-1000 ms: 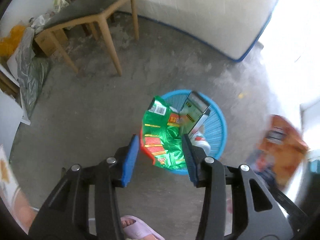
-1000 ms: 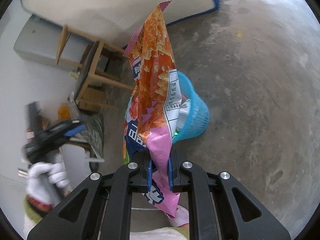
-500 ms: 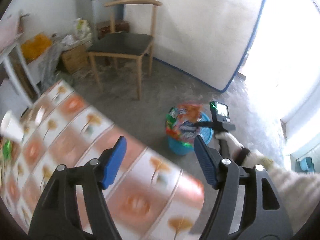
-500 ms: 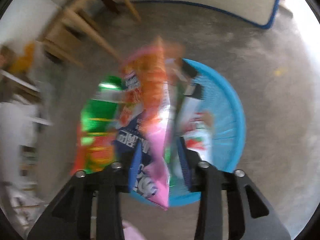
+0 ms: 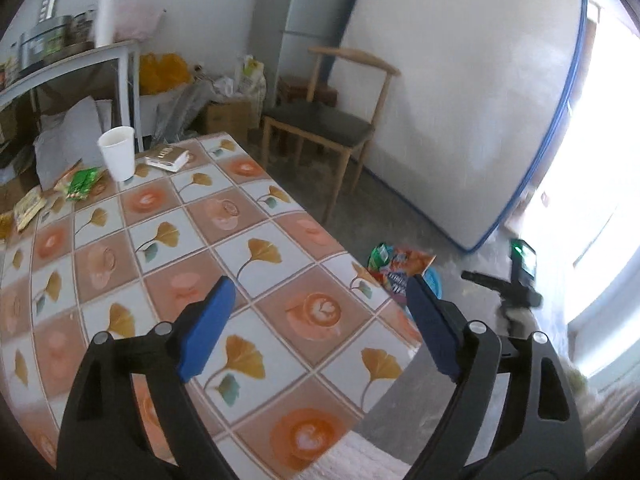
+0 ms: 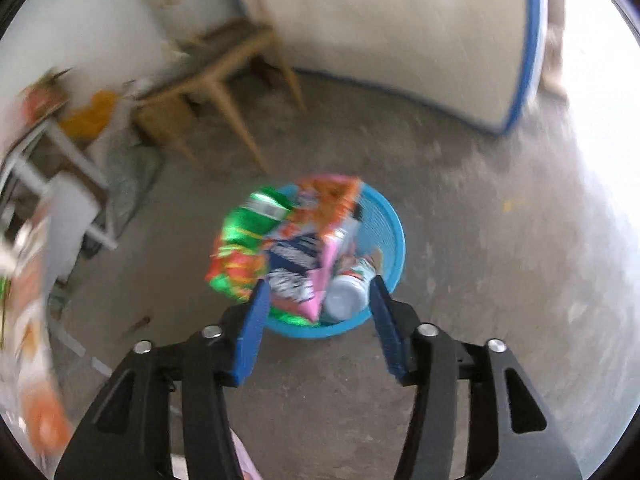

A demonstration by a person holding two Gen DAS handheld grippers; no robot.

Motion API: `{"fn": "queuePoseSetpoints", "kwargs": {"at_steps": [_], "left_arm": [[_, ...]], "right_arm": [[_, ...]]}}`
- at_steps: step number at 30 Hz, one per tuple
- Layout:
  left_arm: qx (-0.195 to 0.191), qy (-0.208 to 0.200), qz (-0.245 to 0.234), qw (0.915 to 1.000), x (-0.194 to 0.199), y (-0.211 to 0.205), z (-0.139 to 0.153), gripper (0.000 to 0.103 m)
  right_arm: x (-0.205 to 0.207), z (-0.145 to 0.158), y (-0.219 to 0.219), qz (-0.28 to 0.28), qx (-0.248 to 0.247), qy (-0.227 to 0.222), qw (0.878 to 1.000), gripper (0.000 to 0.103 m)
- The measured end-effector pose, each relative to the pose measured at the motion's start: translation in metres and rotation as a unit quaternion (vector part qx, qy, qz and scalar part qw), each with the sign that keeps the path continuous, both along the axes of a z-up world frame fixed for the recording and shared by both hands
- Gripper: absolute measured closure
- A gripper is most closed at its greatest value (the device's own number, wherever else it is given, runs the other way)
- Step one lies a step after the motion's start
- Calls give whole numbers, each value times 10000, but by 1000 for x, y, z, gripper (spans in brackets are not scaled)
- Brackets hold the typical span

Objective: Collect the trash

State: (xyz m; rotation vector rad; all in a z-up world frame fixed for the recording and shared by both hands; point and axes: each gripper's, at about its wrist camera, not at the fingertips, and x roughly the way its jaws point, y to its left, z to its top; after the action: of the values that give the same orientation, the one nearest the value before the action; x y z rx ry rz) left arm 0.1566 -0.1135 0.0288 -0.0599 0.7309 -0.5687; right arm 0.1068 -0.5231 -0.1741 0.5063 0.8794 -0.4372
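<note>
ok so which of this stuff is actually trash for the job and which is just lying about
For the job:
blue basket
orange snack bag
green snack bag
paper cup
green wrapper

Lying about:
wooden chair
mattress
tiled table

The blue basket is mostly hidden in the left wrist view behind the table edge and a blue finger pad; only a sliver of rim shows. The right wrist view is smeared throughout: print on the orange bag and green bag is unreadable, and the chair is a streak. The bottle is partly covered by the bags. Small packets at the table's far corner are too small to identify. The shelf is cut off at the picture's left edge.
</note>
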Motion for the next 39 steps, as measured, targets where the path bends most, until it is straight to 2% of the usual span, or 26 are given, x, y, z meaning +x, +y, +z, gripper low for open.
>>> {"fn": "queuePoseSetpoints", "kwargs": {"at_steps": [1, 5, 7, 10, 11, 13, 15, 17, 20, 22, 24, 34, 39], "left_arm": [[-76, 4, 29, 10000, -4, 6, 0, 19], [-315, 8, 313, 9990, -19, 28, 9, 13], [-396, -123, 652, 9970, -33, 46, 20, 9], [-336, -377, 1230, 9911, -52, 65, 32, 8], [-198, -443, 1512, 9873, -59, 70, 33, 8], [160, -444, 1832, 9820, -66, 70, 29, 8], [391, -442, 1888, 9802, -72, 67, 21, 8], [681, -426, 2078, 9749, -77, 62, 10, 8], [708, -333, 2292, 9702, -86, 63, -4, 9], [908, -137, 2530, 9631, -85, 63, -17, 9], [1096, 167, 2498, 9619, -82, 62, -29, 9], [1153, 467, 2596, 9577, -91, 69, -44, 9], [1085, 767, 2485, 9595, -88, 66, -50, 9]], "right_arm": [[-10, 18, 14, 137, -156, -136, 9997, 35], [-57, 96, 78, 524, -563, -937, 9926, 17], [-76, 124, 103, 540, -675, -1318, 9875, 6], [-100, 161, 149, 637, -898, -1841, 9767, 6], [-106, 170, 170, 797, -964, -1973, 9723, 6], [-110, 177, 197, 983, -1044, -2029, 9686, 6], [-108, 180, 233, 1160, -1313, -1823, 9675, 6], [-101, 177, 259, 1310, -1558, -1530, 9670, 6], [-94, 167, 296, 1682, -1784, -1160, 9625, 6], [-89, 159, 312, 1849, -1849, -910, 9609, 6], [-85, 153, 322, 1948, -1758, -818, 9615, 6], [-85, 151, 335, 2112, -1625, -662, 9616, 6], [-86, 156, 331, 2139, -1627, -538, 9617, 6]]}}
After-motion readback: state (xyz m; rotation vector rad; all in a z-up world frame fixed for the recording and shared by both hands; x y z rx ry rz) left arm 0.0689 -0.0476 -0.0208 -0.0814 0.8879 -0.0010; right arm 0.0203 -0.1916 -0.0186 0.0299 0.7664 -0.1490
